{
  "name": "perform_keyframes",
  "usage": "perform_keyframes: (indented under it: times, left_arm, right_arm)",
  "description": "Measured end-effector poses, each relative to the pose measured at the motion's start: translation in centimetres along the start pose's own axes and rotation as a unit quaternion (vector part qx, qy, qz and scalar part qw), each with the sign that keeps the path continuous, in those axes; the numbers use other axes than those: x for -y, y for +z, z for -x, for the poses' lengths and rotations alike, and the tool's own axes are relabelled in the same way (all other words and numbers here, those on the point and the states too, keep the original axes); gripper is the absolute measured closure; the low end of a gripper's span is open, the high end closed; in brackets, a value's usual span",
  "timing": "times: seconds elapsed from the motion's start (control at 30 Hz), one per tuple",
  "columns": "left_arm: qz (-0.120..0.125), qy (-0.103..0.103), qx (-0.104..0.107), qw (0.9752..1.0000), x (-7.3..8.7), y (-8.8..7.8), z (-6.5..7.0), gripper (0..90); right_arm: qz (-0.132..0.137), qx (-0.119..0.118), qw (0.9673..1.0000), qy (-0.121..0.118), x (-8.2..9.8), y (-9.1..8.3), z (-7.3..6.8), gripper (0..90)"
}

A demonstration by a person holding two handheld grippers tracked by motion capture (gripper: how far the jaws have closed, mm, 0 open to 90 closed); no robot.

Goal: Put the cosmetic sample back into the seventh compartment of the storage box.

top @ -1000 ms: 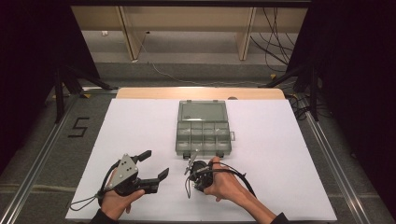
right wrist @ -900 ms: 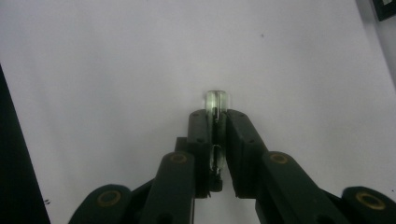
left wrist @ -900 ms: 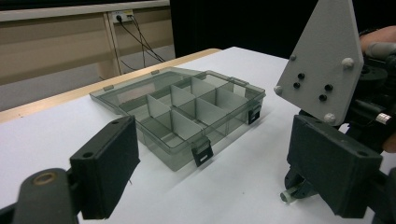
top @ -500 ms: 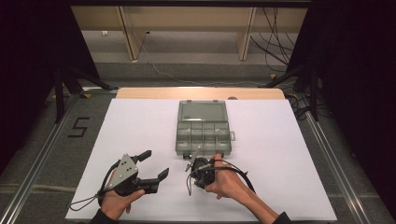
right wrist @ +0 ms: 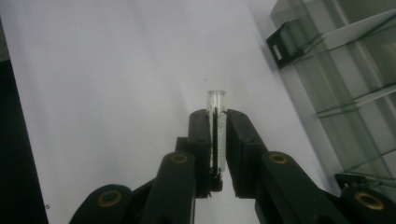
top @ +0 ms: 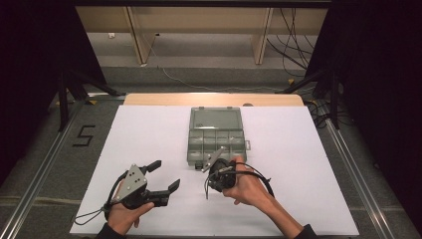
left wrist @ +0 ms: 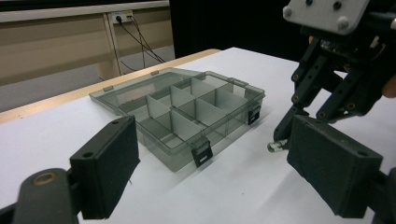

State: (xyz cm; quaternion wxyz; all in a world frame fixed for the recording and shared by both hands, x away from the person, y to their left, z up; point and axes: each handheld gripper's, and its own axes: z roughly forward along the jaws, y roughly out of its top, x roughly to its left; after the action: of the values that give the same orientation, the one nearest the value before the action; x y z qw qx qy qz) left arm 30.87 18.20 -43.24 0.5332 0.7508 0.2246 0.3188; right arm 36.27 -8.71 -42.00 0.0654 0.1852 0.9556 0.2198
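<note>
The right claw [right wrist: 217, 140] is pinching a small clear tube [right wrist: 216, 126], a slim see-through cylinder held lengthwise between the two black pads, with its open or capped end poking out just beyond the fingertips; in the left gripper view the same tube [left wrist: 276, 146] shows as a glinting stub at the tip of the right claw, low above the white worktop [top: 149, 134].

By its look the tube is very light, stiff and smooth; if it is glass it is also brittle, so a hard squeeze could crack it, and a light one could let it slide out along the pads, since the wall is slick and round. The hold along its length looks like the sound one: the pads bear on a long stretch of wall rather than on one point, and the free end stays clear for setting down.

The grey compartment box [top: 216, 134] lies open just ahead of the right claw, its thin dividers upright and its lid folded back flat on the far side; the nearest cells are the easiest to reach.

The left claw [top: 164, 177] is spread wide with nothing between its pads, resting low beside the right claw, apart from both the tube and the box.
</note>
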Motion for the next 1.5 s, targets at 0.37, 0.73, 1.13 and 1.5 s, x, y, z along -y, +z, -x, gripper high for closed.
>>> perform_keyframes:
  times: [0.37, 0.73, 1.13, 1.5]
  left_arm:
    - [-0.005, 0.001, -0.001, 1.0, -0.1, -0.1, 0.0, 15.7]
    - [0.001, 0.0, -0.001, 1.0, 0.0, 0.0, 0.0, 15.7]
    - [-0.006, 0.001, -0.001, 1.0, 0.0, -0.1, 0.0, 15.7]
    - [-0.006, 0.002, 0.0, 1.0, 0.0, 0.0, 0.0, 15.7]
  right_arm:
    - [0.037, 0.023, 0.999, 0.01, 0.1, -1.7, 1.3, 80.9]
    - [0.056, 0.041, 0.997, 0.033, 0.4, -2.6, 2.4, 80.9]
    - [0.067, 0.058, 0.9946, 0.055, 0.8, -2.9, 3.5, 80.9]
    - [0.072, 0.063, 0.9929, 0.071, 0.9, -2.7, 4.5, 80.9]
